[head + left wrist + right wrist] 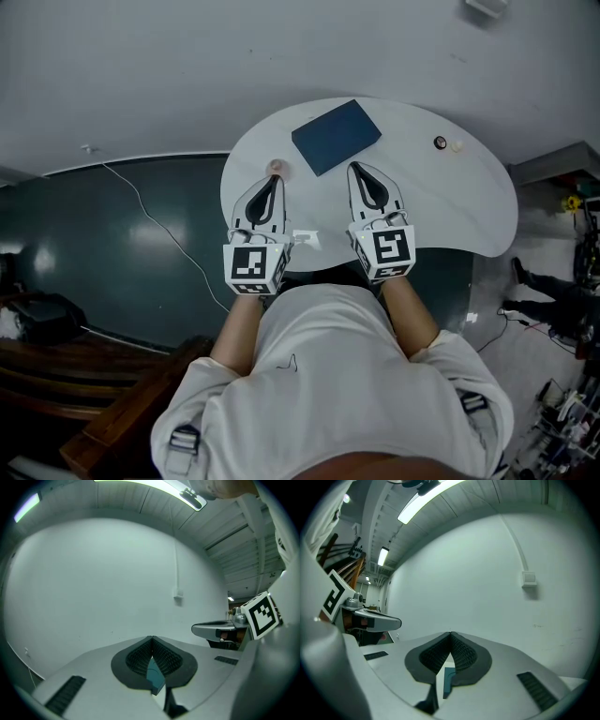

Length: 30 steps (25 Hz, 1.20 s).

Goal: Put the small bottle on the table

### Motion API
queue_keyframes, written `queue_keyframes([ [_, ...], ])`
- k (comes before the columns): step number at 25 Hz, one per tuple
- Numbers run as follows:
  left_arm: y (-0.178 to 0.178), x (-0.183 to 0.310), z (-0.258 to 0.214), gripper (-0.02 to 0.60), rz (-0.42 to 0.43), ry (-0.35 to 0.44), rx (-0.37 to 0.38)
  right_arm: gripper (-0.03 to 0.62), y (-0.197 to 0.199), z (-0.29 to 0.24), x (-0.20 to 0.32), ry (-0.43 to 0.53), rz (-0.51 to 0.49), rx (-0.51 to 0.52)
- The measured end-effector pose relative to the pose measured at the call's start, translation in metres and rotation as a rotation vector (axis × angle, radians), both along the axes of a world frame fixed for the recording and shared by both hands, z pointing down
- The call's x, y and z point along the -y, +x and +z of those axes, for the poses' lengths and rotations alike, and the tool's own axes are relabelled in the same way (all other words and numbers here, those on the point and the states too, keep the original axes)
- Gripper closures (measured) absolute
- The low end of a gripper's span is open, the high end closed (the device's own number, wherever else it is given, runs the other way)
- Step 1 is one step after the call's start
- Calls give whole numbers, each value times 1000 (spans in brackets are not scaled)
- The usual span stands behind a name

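In the head view a small round pinkish object (pixel 277 168), perhaps the small bottle seen from above, stands on the white table (pixel 469 206). It sits just beyond the tip of my left gripper (pixel 273 179). That gripper is shut and holds nothing. My right gripper (pixel 360 169) hovers beside it, also shut and empty, its tip by the near edge of a dark blue book (pixel 336 136). Both gripper views face a plain white wall: the left gripper (pixel 152 637) and the right gripper (pixel 450 633) each show jaws meeting at the tip with nothing between them.
A small dark round item (pixel 441 142) and a tiny white one (pixel 457 145) lie on the table's far right. A cable (pixel 150 220) runs over the dark floor at left. Dark furniture (pixel 56 366) stands lower left, and clutter (pixel 572 394) at the right.
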<state>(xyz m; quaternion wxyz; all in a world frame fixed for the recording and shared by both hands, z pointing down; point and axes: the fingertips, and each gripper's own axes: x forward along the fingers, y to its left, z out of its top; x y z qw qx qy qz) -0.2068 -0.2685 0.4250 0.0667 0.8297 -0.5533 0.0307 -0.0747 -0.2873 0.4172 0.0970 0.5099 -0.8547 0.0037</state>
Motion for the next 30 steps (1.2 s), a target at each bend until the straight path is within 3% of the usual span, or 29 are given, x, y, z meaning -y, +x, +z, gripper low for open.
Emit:
queue_keyframes([
  [30, -7, 4, 15, 569, -26, -27, 17, 597, 7, 8, 3, -14, 5, -7],
])
